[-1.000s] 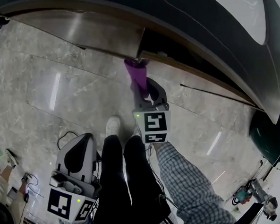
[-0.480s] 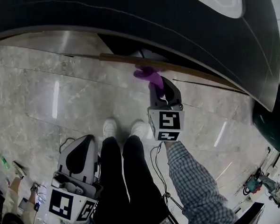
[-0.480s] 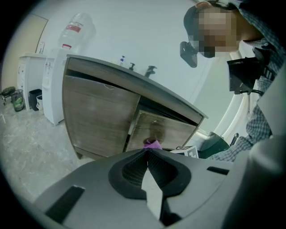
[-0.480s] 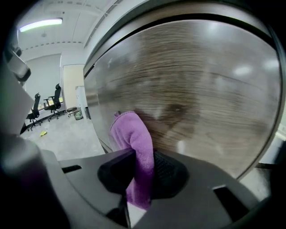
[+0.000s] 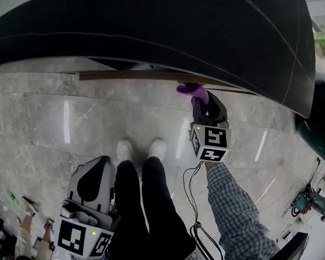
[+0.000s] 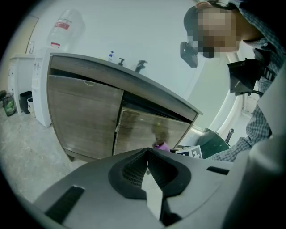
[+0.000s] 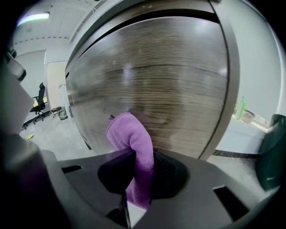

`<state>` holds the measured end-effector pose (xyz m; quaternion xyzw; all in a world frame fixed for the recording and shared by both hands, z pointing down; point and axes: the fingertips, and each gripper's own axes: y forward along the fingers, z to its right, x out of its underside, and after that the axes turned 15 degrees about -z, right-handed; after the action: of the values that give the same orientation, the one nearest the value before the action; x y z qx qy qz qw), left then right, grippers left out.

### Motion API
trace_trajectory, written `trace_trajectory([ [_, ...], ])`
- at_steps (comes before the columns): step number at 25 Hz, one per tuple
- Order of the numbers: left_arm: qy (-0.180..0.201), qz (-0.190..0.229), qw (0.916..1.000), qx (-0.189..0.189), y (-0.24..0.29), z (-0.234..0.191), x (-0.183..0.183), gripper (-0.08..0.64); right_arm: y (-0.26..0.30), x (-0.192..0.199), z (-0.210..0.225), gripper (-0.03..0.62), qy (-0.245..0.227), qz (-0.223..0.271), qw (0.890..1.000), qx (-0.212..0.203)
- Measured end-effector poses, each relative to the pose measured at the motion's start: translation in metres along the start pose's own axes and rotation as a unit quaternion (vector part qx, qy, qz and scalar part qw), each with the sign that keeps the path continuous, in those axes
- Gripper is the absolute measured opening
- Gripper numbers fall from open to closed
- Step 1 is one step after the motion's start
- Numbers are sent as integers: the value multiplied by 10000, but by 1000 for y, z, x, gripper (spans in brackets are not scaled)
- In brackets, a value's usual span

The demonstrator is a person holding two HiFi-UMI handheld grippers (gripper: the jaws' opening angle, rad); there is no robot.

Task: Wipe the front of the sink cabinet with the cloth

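Note:
My right gripper [image 5: 199,100] is shut on a purple cloth [image 5: 192,90], whose free end presses against the wood-grain front of the sink cabinet [image 5: 148,74] under the dark countertop [image 5: 162,28]. In the right gripper view the cloth [image 7: 134,147] folds up out of the jaws against the cabinet door [image 7: 170,85]. My left gripper [image 5: 91,183] hangs low at my left side, shut and empty. The left gripper view shows its jaws [image 6: 147,170] closed, the cabinet [image 6: 103,116] ahead and the cloth [image 6: 161,146] small beyond them.
Grey marble floor [image 5: 68,121] lies in front of the cabinet. My legs and white shoes [image 5: 139,150] stand close to it. A dark green bin [image 5: 316,134] sits to the right. Cables and small items [image 5: 310,205] lie at the floor's lower right and left edges.
My right gripper with the cloth has slid to the right along the cabinet front. The view has shifted with it. The left gripper has stayed at my side.

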<state>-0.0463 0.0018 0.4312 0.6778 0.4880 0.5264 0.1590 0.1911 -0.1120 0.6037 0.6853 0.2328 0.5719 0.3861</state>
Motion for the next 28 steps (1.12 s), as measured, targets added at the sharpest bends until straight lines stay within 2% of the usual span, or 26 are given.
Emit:
trace_trajectory([
  [5,84,-32,10000,30,9,11,-6,11,-5,19,53,77,514,-106,9980,366],
  [9,135,-84,9999,31,13,15,-5,11,-11,32,89,77,678,-178,9955,634],
  [12,200,-81,9998,55,14,19,-8,11,-18,41,111,77,974,-229,9917,813],
  [16,312,-20,9994,155,11,27,-15,11,-36,52,129,77,1125,-298,9884,980],
  [22,630,101,9975,316,-15,41,-41,11,-90,53,125,77,1373,-325,9851,981],
  [28,1065,343,9930,389,-71,55,-86,11,-168,3,63,77,1233,-136,9916,369],
])
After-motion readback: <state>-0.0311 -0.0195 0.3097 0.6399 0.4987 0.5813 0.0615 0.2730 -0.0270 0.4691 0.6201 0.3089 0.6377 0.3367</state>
